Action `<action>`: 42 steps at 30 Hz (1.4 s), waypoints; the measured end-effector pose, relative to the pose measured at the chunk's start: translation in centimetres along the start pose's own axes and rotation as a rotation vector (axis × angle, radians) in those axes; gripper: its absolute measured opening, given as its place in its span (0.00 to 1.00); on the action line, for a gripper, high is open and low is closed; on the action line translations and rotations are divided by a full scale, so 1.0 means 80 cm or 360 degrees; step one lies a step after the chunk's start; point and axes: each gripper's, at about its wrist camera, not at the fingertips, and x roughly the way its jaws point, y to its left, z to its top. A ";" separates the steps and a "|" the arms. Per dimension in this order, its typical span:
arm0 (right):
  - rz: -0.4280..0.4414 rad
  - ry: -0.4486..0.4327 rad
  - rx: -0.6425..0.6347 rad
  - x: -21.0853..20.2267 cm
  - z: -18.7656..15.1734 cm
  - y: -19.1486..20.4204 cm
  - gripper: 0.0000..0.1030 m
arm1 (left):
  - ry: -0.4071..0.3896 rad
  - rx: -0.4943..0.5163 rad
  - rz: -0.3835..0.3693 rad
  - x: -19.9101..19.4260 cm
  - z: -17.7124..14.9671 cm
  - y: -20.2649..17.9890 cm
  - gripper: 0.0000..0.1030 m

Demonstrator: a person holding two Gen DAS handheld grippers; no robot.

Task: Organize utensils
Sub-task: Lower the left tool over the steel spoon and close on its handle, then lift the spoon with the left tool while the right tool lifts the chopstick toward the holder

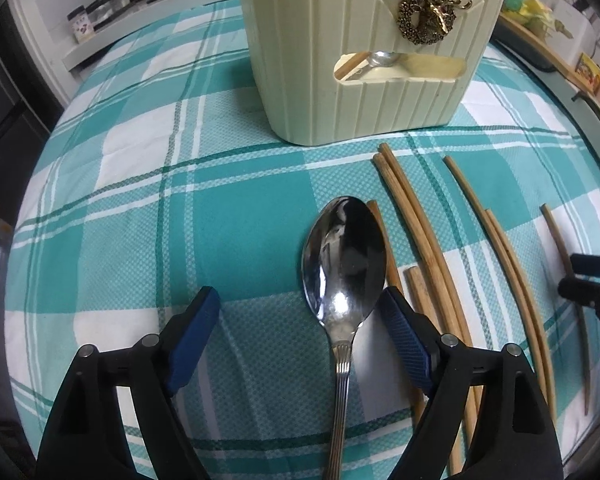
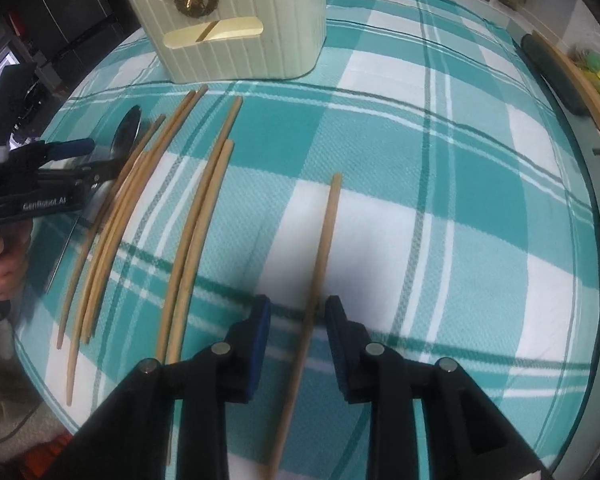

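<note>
A: left side status?

B: left gripper (image 1: 300, 320) spread wide, low over the teal plaid tablecloth (image 1: 140, 184). steel spoon (image 1: 342, 264) lies flat between the blue pads (image 1: 194, 340), bowl up, sitting close against the right pad, big gap to the left one. handle runs back under the gripper. nothing pinched

A: holder?

B: cream utensil holder (image 1: 364, 92) upright ahead of the spoon, well apart from it. gold deer emblem (image 1: 426, 14) on the front. through the front slot: a spoon bowl and a chopstick end already inside

A: chopsticks?

B: loose bamboo chopsticks (image 1: 424, 236) on the cloth just right of the spoon, roughly parallel, tips toward the holder. nearest one touches or nearly touches the spoon bowl, can't tell which

A: right side?

B: right gripper (image 2: 298, 322) partly spread, straddling a single chopstick (image 2: 320, 264) lying apart from the rest. pads close on both sides, gaps still visible, so no grip. chopstick flat on the cloth
</note>
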 end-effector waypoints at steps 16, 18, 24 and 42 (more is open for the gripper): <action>0.0139 -0.0226 0.0269 -0.006 0.057 -0.027 0.07 | -0.0229 -0.0019 -0.0096 -0.067 -0.004 -0.003 0.40; 0.0148 -0.0316 0.0242 -0.031 0.047 -0.021 0.07 | -0.0313 -0.0043 -0.0107 -0.096 -0.013 0.002 0.40; 0.0160 -0.0642 0.0157 -0.125 0.008 0.009 0.07 | -0.0516 -0.0083 -0.0151 -0.176 -0.041 0.015 0.40; 0.0057 -0.1256 0.0056 -0.261 -0.074 0.062 0.07 | -0.0709 -0.0170 -0.0242 -0.253 -0.082 0.020 0.40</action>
